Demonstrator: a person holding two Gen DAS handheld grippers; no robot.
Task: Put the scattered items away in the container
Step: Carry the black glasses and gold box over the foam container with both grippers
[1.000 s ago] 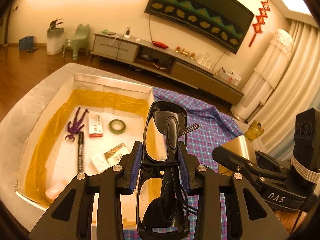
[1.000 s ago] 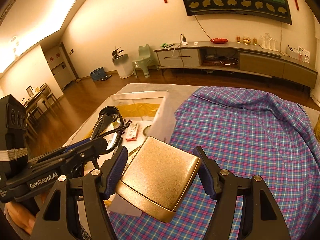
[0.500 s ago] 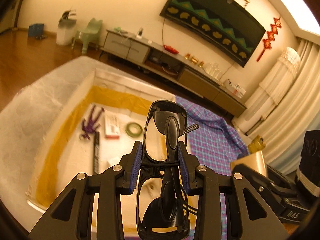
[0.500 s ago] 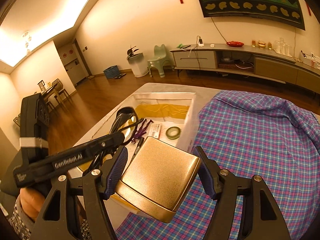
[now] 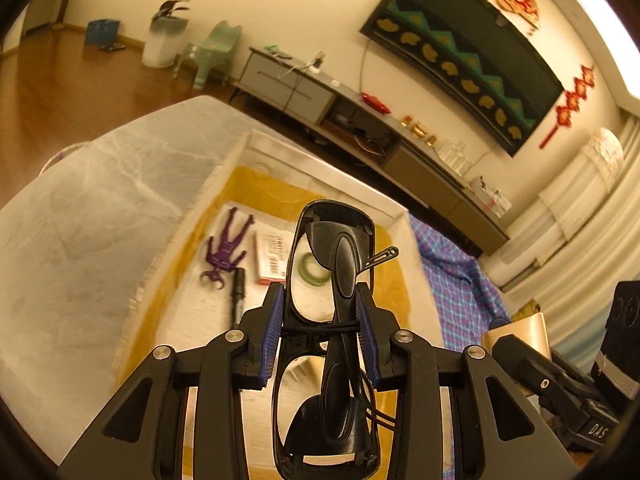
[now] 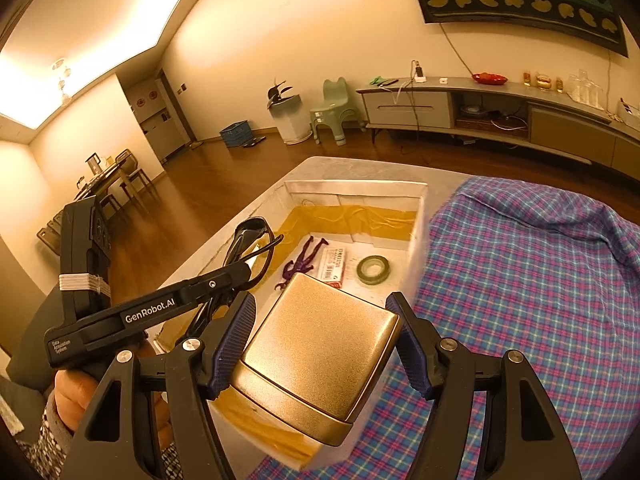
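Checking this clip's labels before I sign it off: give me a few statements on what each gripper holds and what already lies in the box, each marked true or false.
1. The left gripper is shut on the black glasses. True.
2. The right gripper is open with nothing in it. False: it is shut on the gold case.
3. A purple figure lies inside the white box. True.
4. The green tape roll lies on the plaid cloth. False: it lies in the box.
5. A black marker lies in the box near the purple figure. True.
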